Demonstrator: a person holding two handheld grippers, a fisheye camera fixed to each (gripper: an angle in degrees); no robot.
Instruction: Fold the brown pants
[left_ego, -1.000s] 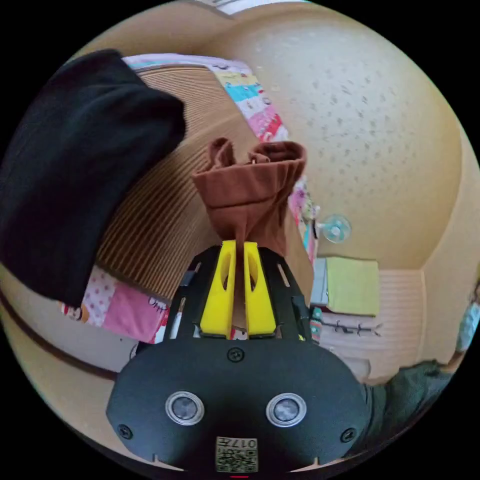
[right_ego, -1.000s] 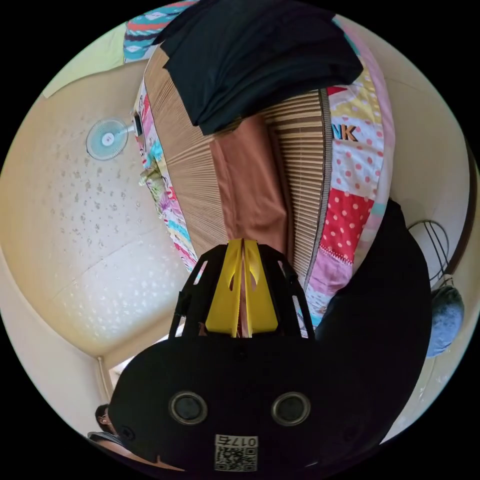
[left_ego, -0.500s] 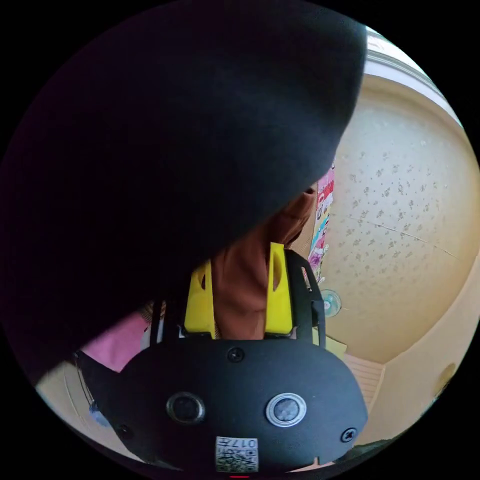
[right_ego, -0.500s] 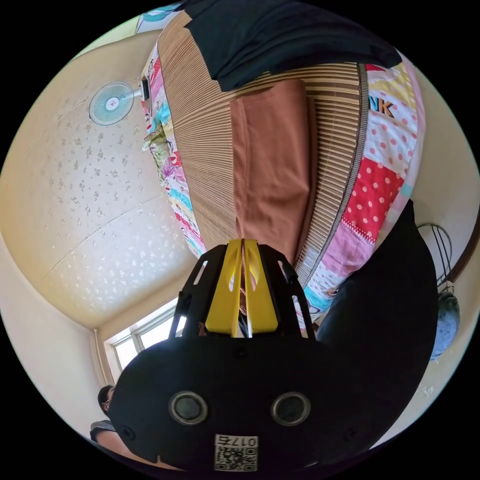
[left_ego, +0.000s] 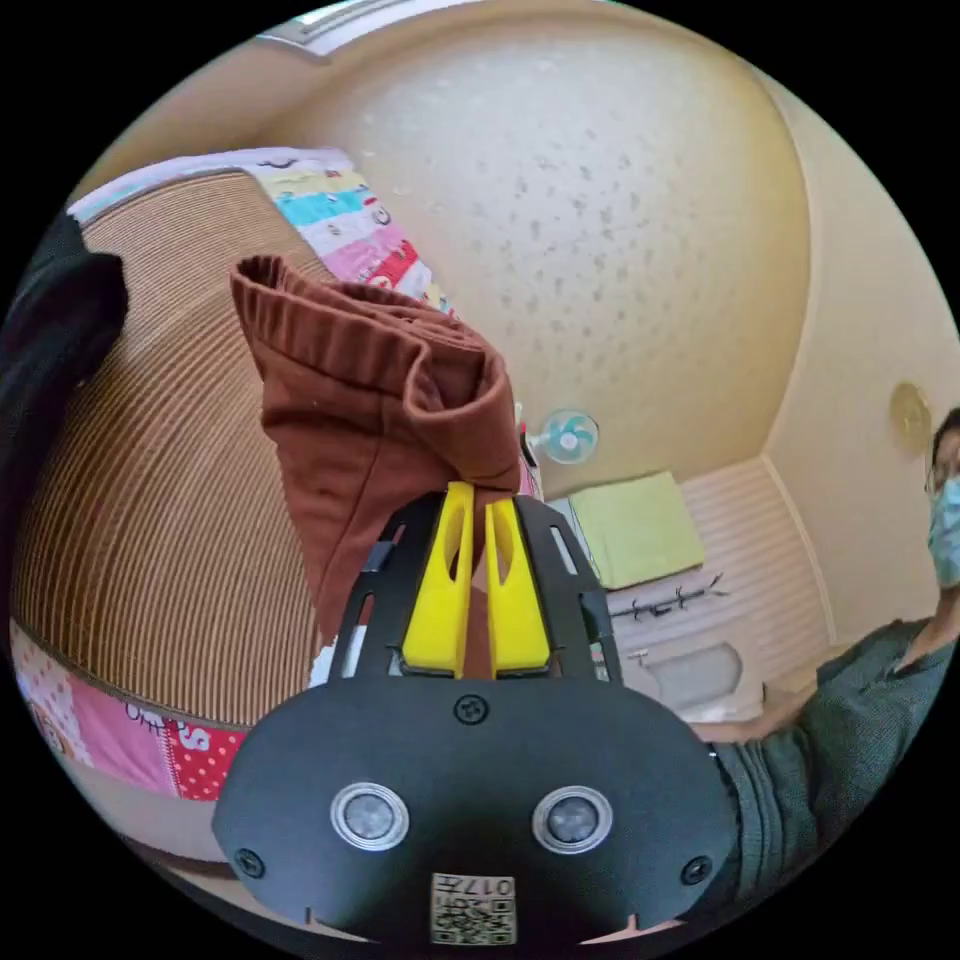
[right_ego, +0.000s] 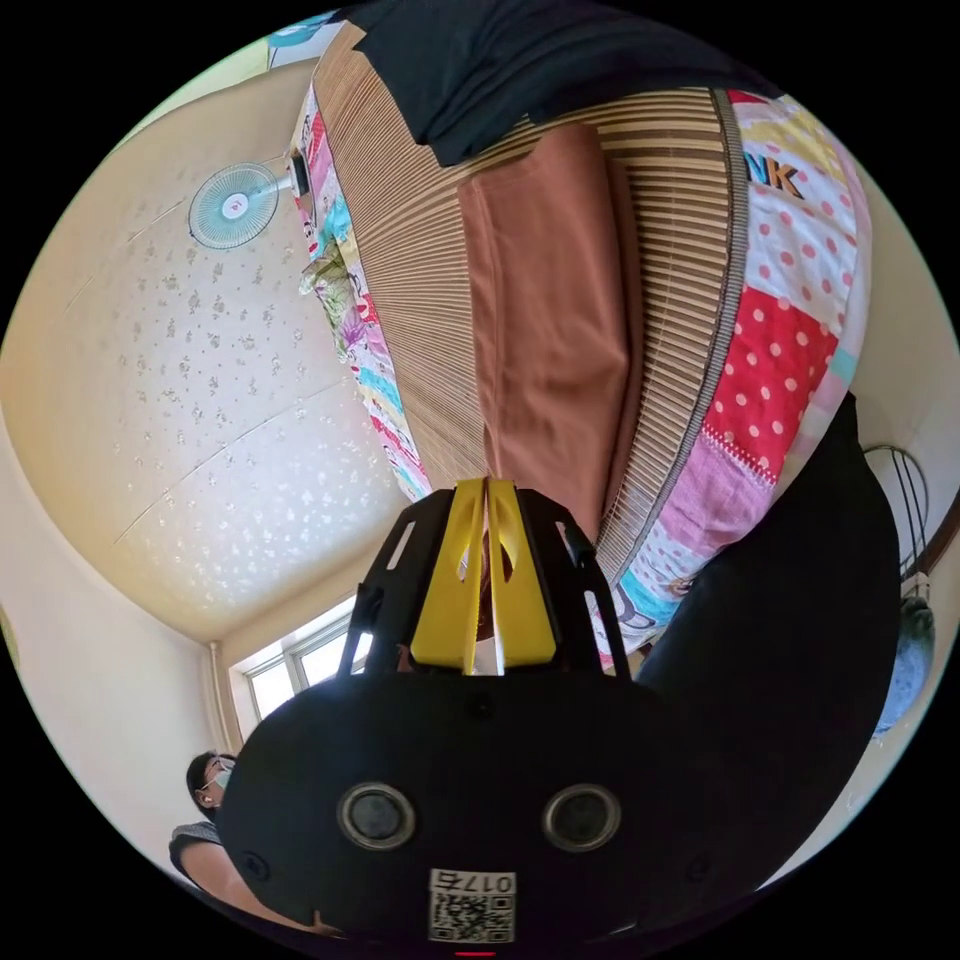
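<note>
The brown pants (left_ego: 370, 400) hang bunched from my left gripper (left_ego: 474, 492), whose yellow jaws are shut on the cloth, with the ribbed waistband uppermost. In the right gripper view the brown pants (right_ego: 550, 310) lie as a long flat strip on the striped bamboo mat (right_ego: 420, 300), and my right gripper (right_ego: 486, 490) is shut on their near end.
A patchwork quilt (right_ego: 770, 360) lies under the mat. A black sleeve (right_ego: 790, 640) is at the right, and dark cloth (right_ego: 520, 60) covers the far end. A small fan (right_ego: 233, 207), a yellow-green cloth (left_ego: 635, 525) and a person (left_ego: 940, 520) are in the room.
In the left gripper view the dark cloth no longer covers the picture. My left jaws, apart half a second ago, are now shut on the pants. The right gripper keeps its hold.
</note>
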